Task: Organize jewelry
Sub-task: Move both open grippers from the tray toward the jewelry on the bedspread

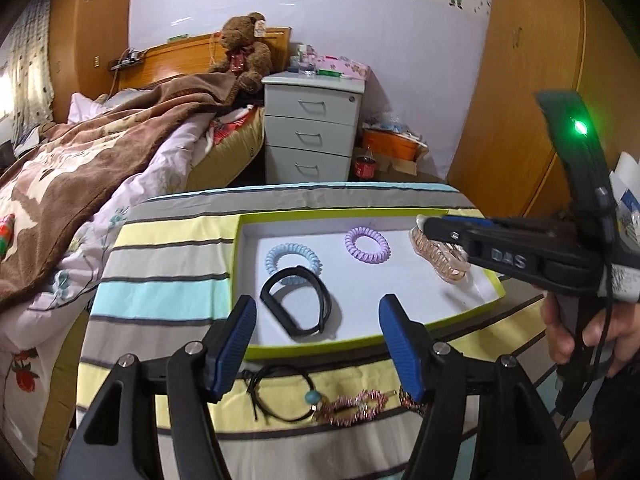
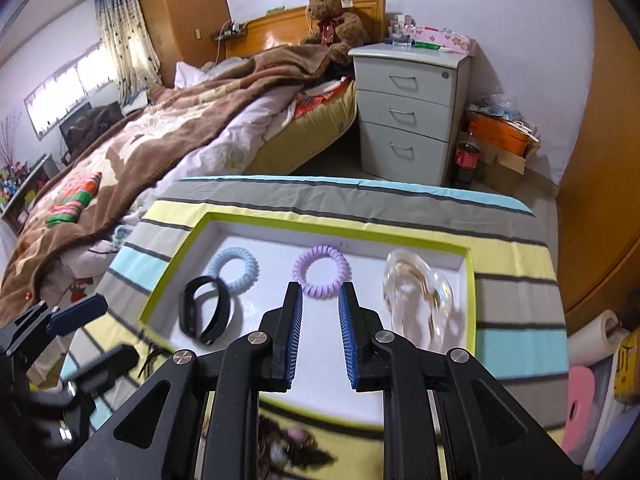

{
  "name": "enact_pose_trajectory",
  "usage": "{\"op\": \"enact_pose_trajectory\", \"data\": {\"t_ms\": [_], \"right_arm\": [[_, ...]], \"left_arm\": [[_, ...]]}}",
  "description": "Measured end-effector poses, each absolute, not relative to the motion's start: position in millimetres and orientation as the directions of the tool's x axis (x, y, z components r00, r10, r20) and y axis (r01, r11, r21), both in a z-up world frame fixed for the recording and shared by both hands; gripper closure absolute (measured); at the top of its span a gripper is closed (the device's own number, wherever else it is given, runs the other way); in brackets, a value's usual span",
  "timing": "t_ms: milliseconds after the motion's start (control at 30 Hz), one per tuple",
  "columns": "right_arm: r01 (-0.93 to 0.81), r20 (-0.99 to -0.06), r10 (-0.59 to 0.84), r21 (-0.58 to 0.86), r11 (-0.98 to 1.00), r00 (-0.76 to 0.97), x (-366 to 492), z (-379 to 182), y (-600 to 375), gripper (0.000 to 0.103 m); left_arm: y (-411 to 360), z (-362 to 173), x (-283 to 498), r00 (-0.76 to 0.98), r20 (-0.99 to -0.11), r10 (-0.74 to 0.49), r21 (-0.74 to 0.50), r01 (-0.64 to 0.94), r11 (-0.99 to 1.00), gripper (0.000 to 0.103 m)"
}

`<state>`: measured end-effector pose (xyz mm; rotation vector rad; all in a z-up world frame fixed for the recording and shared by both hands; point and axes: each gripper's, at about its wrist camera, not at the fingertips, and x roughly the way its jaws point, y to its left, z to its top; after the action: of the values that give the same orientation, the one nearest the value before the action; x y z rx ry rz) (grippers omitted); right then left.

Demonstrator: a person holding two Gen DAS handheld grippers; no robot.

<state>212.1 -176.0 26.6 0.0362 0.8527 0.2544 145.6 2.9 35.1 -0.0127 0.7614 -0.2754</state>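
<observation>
Sorting continues: both grippers hang empty, left gripper (image 1: 316, 340) spread wide, right gripper (image 2: 320, 332) slightly parted. Tray (image 1: 360, 346) at centre frame already holds four pieces; next, fetch the beaded cord (image 1: 280, 396) at lower centre.

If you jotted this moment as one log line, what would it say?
left gripper: open, empty | right gripper: open, empty | tray: wristband, two coil ties, clear claw clip
</observation>
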Motion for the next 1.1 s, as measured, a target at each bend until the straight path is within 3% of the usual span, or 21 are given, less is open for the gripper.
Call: {"op": "enact_pose_trajectory", "data": {"t_ms": [367, 467, 900, 1100], "right_arm": [[-0.209, -0.705, 0.263, 0.165, 0.964, 0.659, 154, 19, -187, 0.083], [-0.203, -0.710, 0.271, 0.181, 0.962, 0.650, 145, 8, -191, 0.076], [-0.157, -0.738, 0.271, 0.222, 0.962, 0.617, 122, -32, -200, 0.073], [-0.265, -0.723, 0.320, 0.194, 0.945, 0.612, 122, -22, -170, 0.072]], "left_arm": [[37, 28, 103, 0.716, -0.659, -0.230, -0.156, 0.169, 0.973, 0.033], [46, 25, 92, 0.721, -0.651, -0.235, -0.181, 0.153, 0.971, 0.032], [76, 2, 69, 0.715, -0.657, -0.239, -0.233, 0.110, 0.966, 0.030], [89, -5, 69, 0.712, -0.663, -0.232, -0.248, 0.084, 0.965, 0.029]]}}
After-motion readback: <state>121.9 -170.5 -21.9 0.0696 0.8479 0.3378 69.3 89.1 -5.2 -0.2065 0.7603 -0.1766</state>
